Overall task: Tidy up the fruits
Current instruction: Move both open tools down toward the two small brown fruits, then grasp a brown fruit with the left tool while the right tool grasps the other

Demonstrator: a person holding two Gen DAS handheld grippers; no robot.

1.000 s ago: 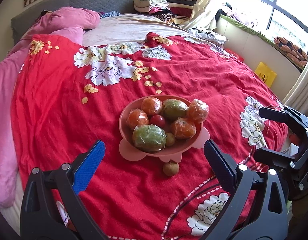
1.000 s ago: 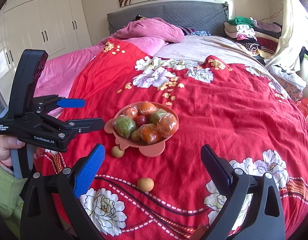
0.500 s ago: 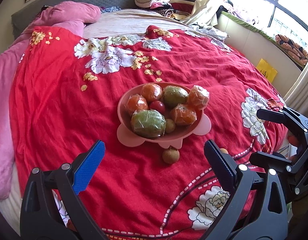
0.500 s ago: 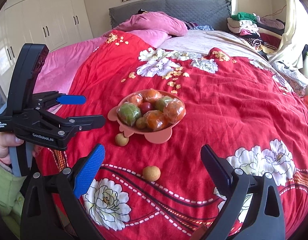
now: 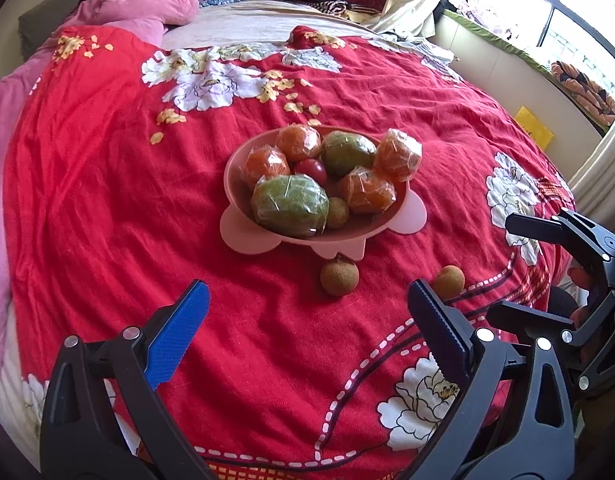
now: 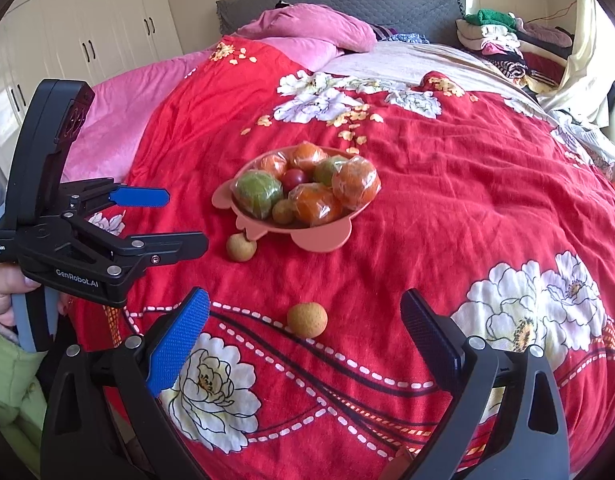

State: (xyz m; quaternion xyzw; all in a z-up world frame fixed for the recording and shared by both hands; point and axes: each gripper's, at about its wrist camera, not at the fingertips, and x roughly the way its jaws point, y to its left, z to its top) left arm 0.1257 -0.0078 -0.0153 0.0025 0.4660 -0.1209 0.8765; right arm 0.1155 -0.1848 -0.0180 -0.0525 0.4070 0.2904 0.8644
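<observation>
Fruits: eight in pink bowl (image 5: 235, 184), two longans (image 6: 307, 319) loose.

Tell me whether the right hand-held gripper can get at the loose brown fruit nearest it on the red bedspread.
Probably yes. The right hand-held gripper is open, and the loose brown fruit lies alone on the bedspread just ahead between its fingers, apart from the pink bowl. Nothing blocks the way.
</observation>
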